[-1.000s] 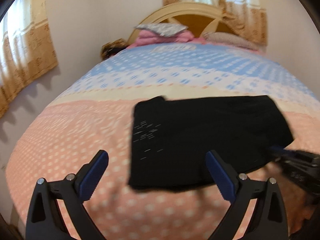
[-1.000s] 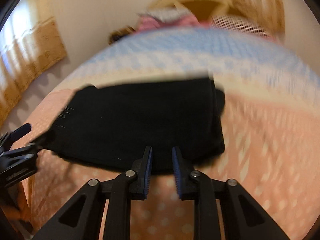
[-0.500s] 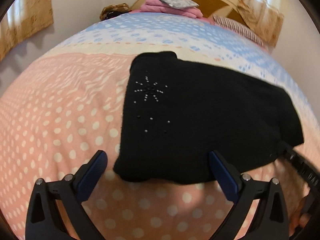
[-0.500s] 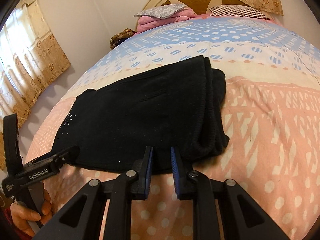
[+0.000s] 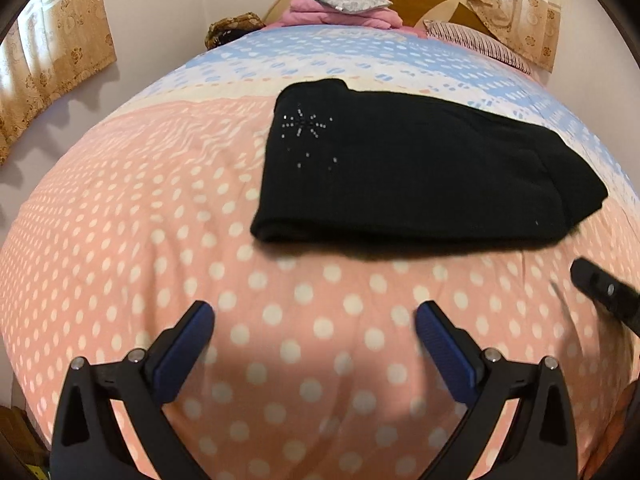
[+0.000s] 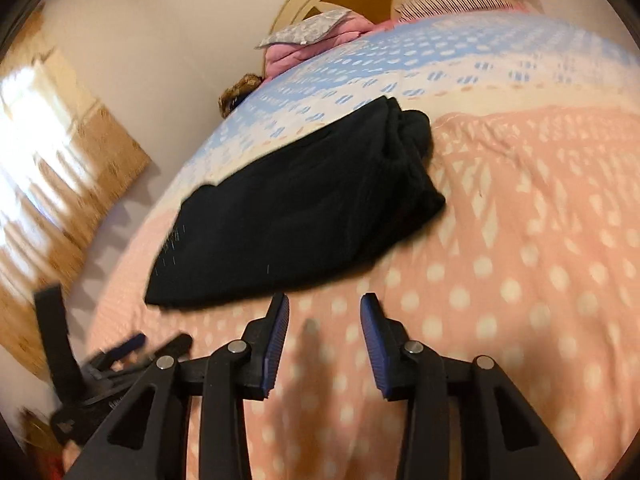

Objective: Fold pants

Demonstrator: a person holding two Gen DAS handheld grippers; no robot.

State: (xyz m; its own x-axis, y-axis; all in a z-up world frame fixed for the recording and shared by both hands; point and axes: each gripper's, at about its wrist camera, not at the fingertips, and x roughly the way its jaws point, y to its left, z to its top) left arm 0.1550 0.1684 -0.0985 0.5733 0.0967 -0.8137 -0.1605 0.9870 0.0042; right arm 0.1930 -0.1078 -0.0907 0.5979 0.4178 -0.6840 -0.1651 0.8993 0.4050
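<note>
- The left gripper [image 5: 314,330] sits at the lower centre of the left wrist view, its blue pads spread wide with nothing between them, over the pink dotted bedspread [image 5: 132,240] and apart from the cloth.
- The pants [image 5: 416,172] lie above it, centre to right of that frame: a black, compact oblong, folded flat, resting on the bedspread where pink meets the pale and blue bands.
- A small star of pale studs [image 5: 306,125] marks the bundle's upper left corner; the right end looks thicker, with layered edges stacked there.
- In the right wrist view the right gripper [image 6: 324,314] is at lower centre, pads parted and empty, just below the near edge of the pants [image 6: 296,216].
- Judged from this, folding looks done or nearly so; both tools are off the cloth.
- A next move, if any, would call for only a light press or squaring of the bulky right end.
</note>
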